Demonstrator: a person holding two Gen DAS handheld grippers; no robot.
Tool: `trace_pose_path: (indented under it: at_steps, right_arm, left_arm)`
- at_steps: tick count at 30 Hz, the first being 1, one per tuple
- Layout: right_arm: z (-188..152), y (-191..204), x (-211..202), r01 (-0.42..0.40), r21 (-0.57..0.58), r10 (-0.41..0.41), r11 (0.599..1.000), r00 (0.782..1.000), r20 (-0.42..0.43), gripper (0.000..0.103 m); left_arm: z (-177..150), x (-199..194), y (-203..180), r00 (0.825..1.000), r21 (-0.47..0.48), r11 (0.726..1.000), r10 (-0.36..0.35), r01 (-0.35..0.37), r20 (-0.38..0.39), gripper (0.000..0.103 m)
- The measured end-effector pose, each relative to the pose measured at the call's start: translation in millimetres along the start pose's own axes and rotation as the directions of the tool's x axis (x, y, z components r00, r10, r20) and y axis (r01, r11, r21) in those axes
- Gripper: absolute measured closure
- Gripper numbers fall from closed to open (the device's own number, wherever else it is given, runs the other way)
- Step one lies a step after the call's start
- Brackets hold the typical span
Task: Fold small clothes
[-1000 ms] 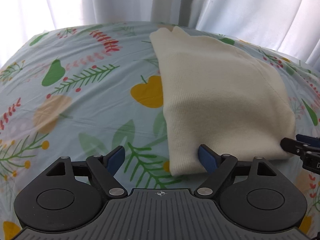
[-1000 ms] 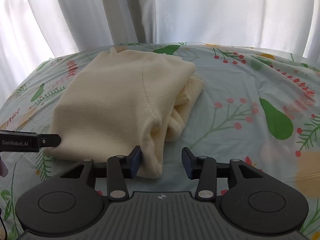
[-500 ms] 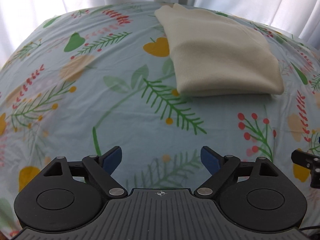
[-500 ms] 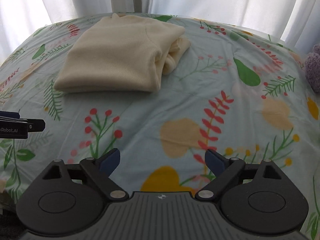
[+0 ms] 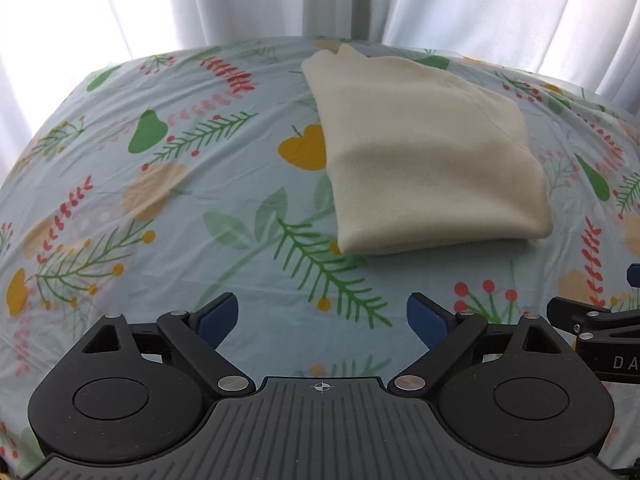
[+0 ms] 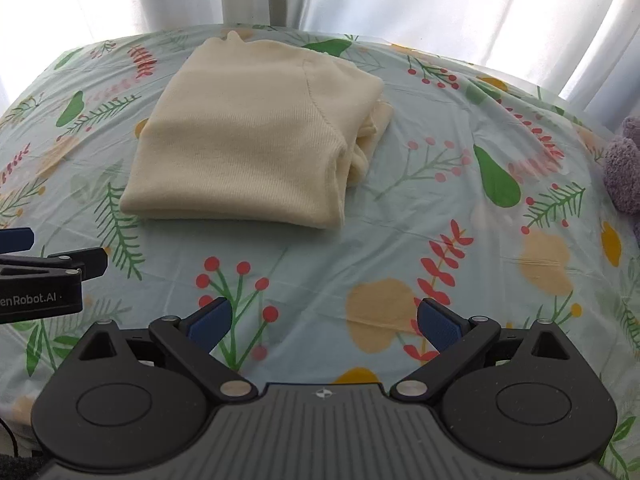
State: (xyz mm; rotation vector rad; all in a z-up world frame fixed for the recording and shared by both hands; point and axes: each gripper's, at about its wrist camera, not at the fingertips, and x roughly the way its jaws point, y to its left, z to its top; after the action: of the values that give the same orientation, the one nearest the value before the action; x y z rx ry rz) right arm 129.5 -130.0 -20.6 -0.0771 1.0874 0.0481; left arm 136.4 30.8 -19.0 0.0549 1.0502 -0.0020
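Now the cream sweater [image 5: 432,160] lies folded into a neat rectangle on the floral sheet [image 5: 160,200], in the upper middle of the left wrist frame and the upper left-centre of the right wrist frame, with white curtains [image 6: 400,0] hanging behind it. Its folded edge faces the cameras; in the right wrist view, bunched layers, possibly a tucked sleeve, show along its right side.

Both tools sit low in their own frames, well apart from the sweater. The left gripper [image 5: 322,318] has its blue pads spread wide with only printed sheet between them; its jaws have just been opening further. The right gripper [image 6: 324,322] is likewise spread wide and holds nothing. Each one's black tip pokes into the other's view at the frame edge.

At the far right edge of the right wrist frame sits a fuzzy purple thing [image 6: 624,164], too cropped to identify.
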Motion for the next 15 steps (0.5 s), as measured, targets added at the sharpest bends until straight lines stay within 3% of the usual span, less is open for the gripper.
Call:
trace_pose_path:
  at_steps: [6, 15]
  right_arm:
    - [14, 0, 2, 0.066, 0.003, -0.066, 0.998, 0.998, 0.001, 0.004]
    - [17, -7, 5, 0.071, 0.026, -0.071, 0.997, 0.997, -0.013, 0.004]
  left_arm:
    - [6, 7, -6, 1.000, 0.031, 0.999, 0.009, -0.008, -0.016, 0.007]
    - [9, 12, -10, 1.000, 0.021, 1.000, 0.006, -0.005, -0.029, 0.007]
